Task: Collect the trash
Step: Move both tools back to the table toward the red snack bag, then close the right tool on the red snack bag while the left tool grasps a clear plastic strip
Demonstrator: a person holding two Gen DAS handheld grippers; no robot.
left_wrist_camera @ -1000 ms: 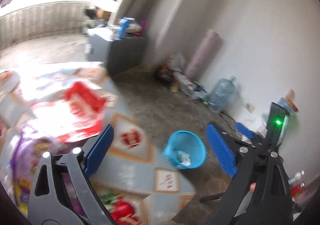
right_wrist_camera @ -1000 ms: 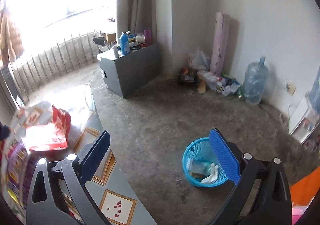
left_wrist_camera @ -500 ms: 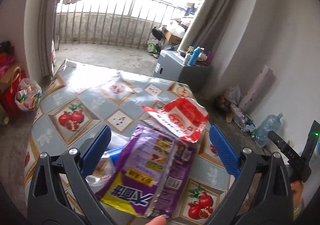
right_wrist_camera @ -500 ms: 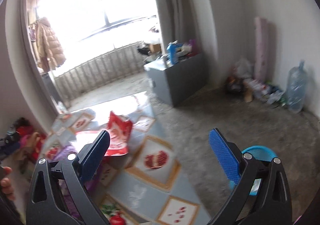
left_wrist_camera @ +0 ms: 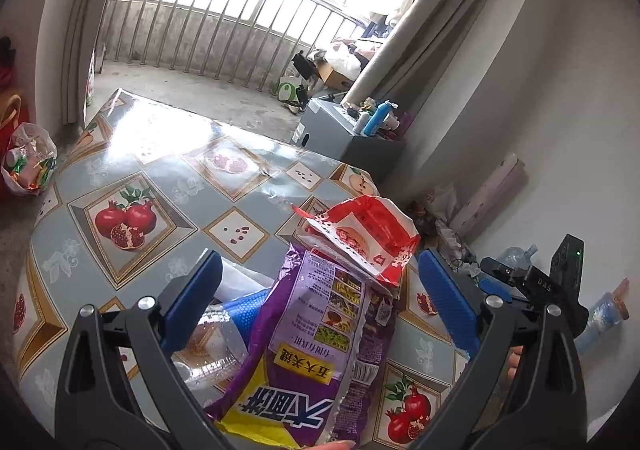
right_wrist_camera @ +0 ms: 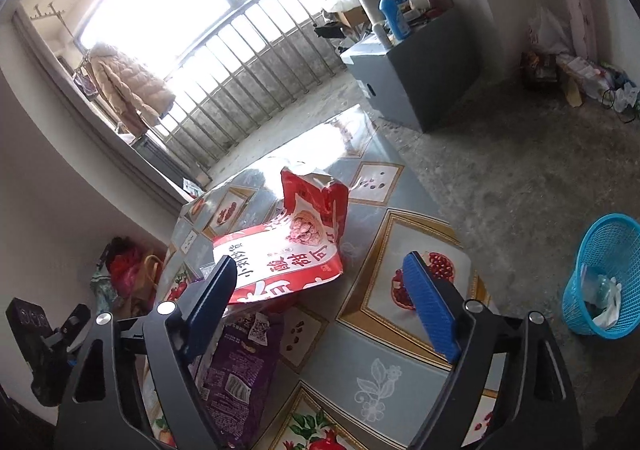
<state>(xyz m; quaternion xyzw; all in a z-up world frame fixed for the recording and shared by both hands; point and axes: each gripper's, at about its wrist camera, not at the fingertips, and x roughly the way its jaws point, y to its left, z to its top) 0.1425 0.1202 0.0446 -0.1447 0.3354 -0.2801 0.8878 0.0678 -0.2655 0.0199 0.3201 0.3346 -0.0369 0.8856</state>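
A purple snack bag (left_wrist_camera: 316, 346) lies on the fruit-patterned table (left_wrist_camera: 132, 185), and a torn red-and-white snack bag (left_wrist_camera: 368, 234) rests on its far end. A crumpled clear bottle (left_wrist_camera: 212, 346) sits beside the purple bag. My left gripper (left_wrist_camera: 320, 302) hangs open just above the purple bag, its pads clear of it. My right gripper (right_wrist_camera: 320, 306) hovers over the table right of the red-and-white bag (right_wrist_camera: 288, 246); its jaws are closing with nothing pressed between them. The purple bag (right_wrist_camera: 240, 362) lies under its left finger. A blue mesh basket (right_wrist_camera: 600, 274) with some trash stands on the floor.
A grey cabinet (right_wrist_camera: 416, 77) carrying bottles stands beyond the table. Clutter and a pink roll (left_wrist_camera: 492, 193) line the right wall. A plastic bag (left_wrist_camera: 28, 161) of packets sits on the floor at the left. The table edge drops to concrete floor (right_wrist_camera: 520, 169) toward the basket.
Both views swung from the floor and blue basket to the table and its bags. The left gripper came close over the purple bag. The right jaws narrowed a little.
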